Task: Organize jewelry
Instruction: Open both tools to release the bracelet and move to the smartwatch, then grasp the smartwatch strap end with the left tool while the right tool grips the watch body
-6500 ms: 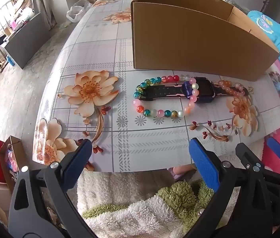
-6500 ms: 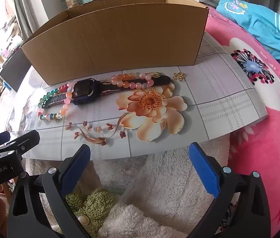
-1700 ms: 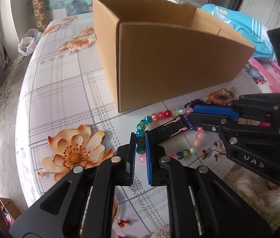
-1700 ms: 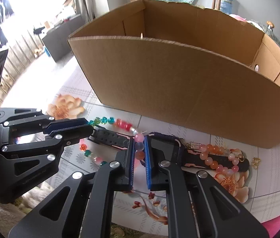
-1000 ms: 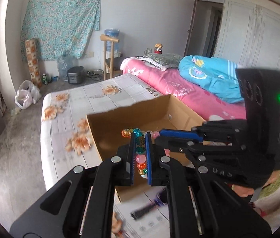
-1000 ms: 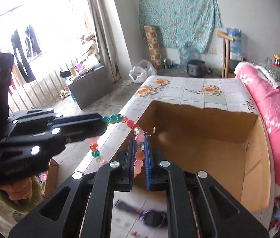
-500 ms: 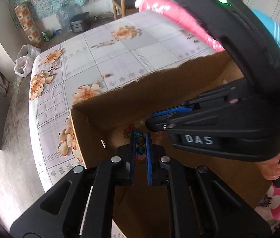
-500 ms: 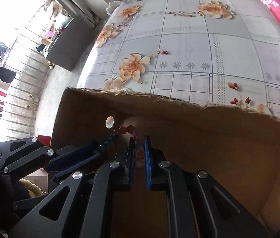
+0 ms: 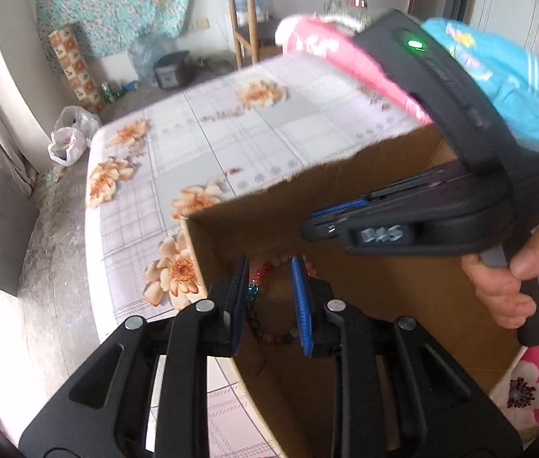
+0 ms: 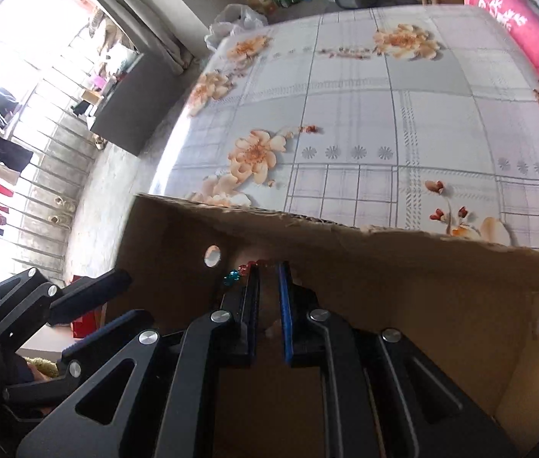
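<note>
Left gripper first, nearest the lens: its blue pads stand apart now, nothing pinched between them, and straight beyond the gap the beaded bracelet lies as a loop on the floor of the cardboard box, tucked into the box's left corner. So the bracelet is inside the box, directly ahead of and below this gripper, its loop running lengthwise away from the fingers toward the far wall. From the right wrist view, the right gripper hangs over the same corner with its jaws parted only a little; a few red and teal beads peek out just left of its left pad, and I cannot tell whether any bead is caught between the pads. Both grippers sit close over the bracelet, the left looking the more squarely lined up on it. My read: the drop into the box is made, and what comes next turns on lifting clear straight up, away from the loop. Beyond the box's torn far rim stretches the floral tablecloth.
</note>
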Action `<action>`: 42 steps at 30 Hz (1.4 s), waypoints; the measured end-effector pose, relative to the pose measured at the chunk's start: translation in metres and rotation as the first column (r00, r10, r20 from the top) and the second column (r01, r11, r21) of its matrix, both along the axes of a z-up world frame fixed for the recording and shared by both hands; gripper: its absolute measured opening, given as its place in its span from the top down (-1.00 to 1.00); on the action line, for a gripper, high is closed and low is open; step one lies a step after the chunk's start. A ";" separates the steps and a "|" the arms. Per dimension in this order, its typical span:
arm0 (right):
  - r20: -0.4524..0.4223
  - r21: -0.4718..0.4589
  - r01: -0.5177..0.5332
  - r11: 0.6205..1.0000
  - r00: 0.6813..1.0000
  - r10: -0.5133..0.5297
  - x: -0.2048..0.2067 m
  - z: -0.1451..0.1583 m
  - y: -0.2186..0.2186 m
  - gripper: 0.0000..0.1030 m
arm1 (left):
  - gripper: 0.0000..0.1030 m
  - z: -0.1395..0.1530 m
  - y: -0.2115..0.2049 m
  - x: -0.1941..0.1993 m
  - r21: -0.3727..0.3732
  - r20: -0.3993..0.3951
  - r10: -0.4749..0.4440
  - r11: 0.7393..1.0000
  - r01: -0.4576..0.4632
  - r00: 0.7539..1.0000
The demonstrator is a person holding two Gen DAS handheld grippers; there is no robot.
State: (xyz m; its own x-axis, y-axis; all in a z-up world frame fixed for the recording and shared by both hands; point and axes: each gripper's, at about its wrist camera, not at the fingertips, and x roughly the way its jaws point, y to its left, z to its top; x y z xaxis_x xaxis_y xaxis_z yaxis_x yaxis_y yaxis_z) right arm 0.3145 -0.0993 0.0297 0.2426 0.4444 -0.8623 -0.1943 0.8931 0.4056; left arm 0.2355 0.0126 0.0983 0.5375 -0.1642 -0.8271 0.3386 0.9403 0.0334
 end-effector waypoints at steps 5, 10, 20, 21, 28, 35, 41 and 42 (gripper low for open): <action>0.270 0.052 0.008 0.999 0.963 -0.022 -0.085 0.096 -0.028 0.36 | 0.16 0.041 0.042 -0.065 -0.143 0.124 0.053 0.989 -0.035 0.991; 0.494 0.013 -0.013 1.000 0.869 0.005 -0.197 0.149 -0.057 -0.06 | -0.01 0.041 0.087 -0.130 -0.189 0.172 0.148 0.975 -0.115 0.974; 0.305 -0.011 -0.089 0.996 0.948 0.088 -0.275 0.030 -0.034 -0.14 | -0.06 -0.070 0.094 -0.174 -0.152 -0.045 0.258 0.953 -0.262 0.965; 0.287 -0.060 -0.110 0.992 0.950 0.123 -0.274 0.016 -0.024 -0.14 | -0.06 -0.077 0.090 -0.179 -0.137 -0.057 0.248 0.958 -0.254 0.967; 0.248 -0.371 -0.294 0.881 0.883 0.399 -0.263 -0.025 0.030 -0.14 | -0.06 -0.110 0.055 -0.206 -0.029 -0.034 0.142 0.989 -0.143 0.989; 0.159 -0.471 -0.392 0.790 0.843 0.513 -0.250 -0.039 0.052 -0.14 | 0.04 -0.116 0.038 -0.208 -0.040 -0.018 0.076 0.996 -0.077 0.997; 0.117 -0.480 -0.427 0.767 0.835 0.538 -0.247 -0.043 0.055 -0.10 | 0.19 -0.125 0.050 -0.200 -0.170 -0.090 0.082 0.981 -0.096 0.993; 0.117 -0.476 -0.423 0.771 0.838 0.532 -0.245 -0.043 0.056 -0.02 | 0.19 -0.127 0.054 -0.197 -0.200 -0.107 0.086 0.974 -0.106 0.991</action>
